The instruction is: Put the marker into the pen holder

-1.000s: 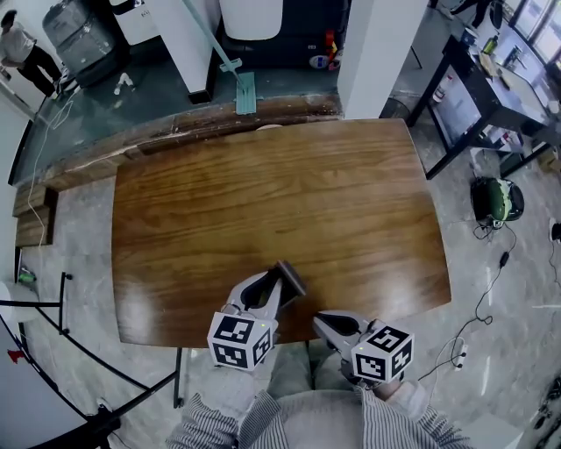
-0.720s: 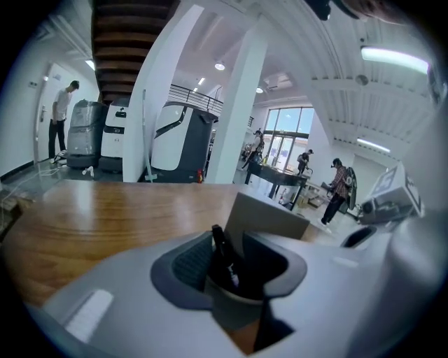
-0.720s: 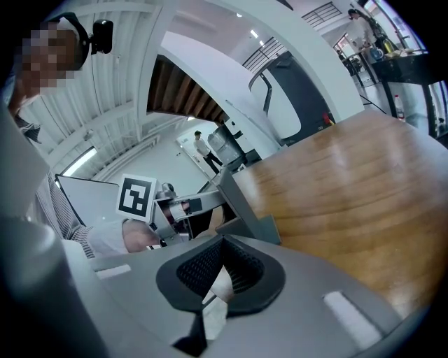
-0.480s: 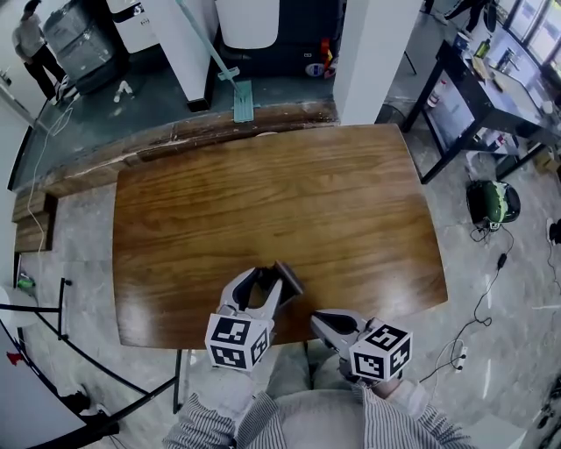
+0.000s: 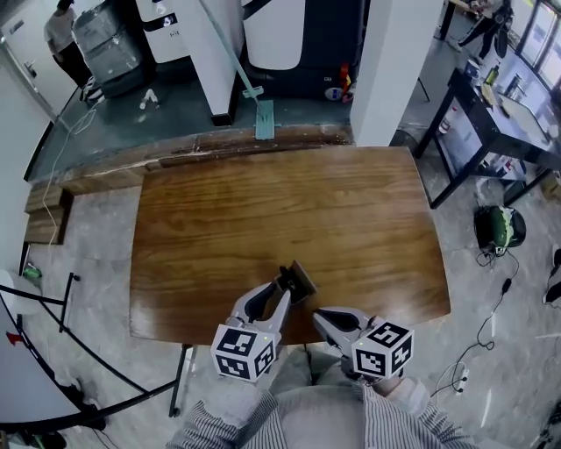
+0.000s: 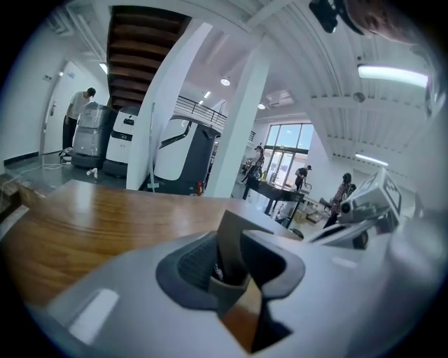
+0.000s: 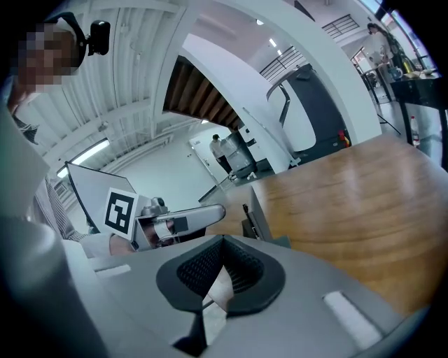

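A dark grey pen holder (image 5: 300,279) stands upright on the wooden table (image 5: 289,210) near its front edge. My left gripper (image 5: 285,289) reaches it from the front. In the left gripper view the holder (image 6: 229,238) stands between the jaws, which are closing, and the pads do not visibly press on it. The right gripper view shows the holder (image 7: 257,210) with a thin black thing at its rim, apparently the marker (image 7: 244,208). My right gripper (image 5: 323,317) hovers at the table's front edge, shut and empty (image 7: 224,241).
Both grippers are at the table's front edge, over the person's lap. Beyond the far edge are a white pillar (image 5: 394,61), a mop (image 5: 263,118) and dark machines. A black desk (image 5: 500,114) stands at the right, and a person (image 5: 61,26) far back left.
The left gripper's fingers stand wider around the pen holder than a second ago. The holder has stayed in place. The right gripper has barely moved.
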### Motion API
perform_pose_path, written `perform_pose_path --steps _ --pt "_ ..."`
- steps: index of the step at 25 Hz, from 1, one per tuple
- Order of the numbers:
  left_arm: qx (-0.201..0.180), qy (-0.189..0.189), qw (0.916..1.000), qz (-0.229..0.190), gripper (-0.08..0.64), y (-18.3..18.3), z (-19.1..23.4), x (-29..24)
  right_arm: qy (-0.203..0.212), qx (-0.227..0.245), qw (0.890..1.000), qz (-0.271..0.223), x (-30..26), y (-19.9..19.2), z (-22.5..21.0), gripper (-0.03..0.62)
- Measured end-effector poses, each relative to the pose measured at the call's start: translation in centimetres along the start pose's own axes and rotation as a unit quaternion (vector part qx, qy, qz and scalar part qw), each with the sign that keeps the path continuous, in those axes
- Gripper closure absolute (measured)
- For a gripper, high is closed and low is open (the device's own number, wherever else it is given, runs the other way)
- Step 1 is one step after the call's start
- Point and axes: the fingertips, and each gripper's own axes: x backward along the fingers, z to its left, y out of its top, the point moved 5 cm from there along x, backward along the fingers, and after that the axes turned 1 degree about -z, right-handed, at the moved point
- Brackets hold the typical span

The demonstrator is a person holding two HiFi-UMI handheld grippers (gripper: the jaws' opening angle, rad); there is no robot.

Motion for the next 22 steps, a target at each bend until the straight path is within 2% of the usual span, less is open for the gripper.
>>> perform_pose_path --steps 7,11,15,22 --pt "0.032 -0.005 0.9994 -0.014 0.551 -0.9 -1.3 2.7 0.016 0.025 1.000 -0.005 -0.3 0.8 1.6 0.592" --pt "0.043 -0.016 0.9986 -0.024 0.551 -1.2 -2.2 3.8 0.017 0.033 0.999 -0.006 -0.4 1.3 1.9 0.592" --pt "0.060 -0.046 0.9970 -0.015 0.552 -2.0 -3.5 4.3 0.013 0.042 0.999 -0.012 -0.2 1.3 2.3 0.592" --pt "0.077 -0.055 0.9955 -0.009 0.552 -2.8 -4.4 4.3 0.019 0.060 0.998 0.009 -0.2 0.5 2.7 0.592"
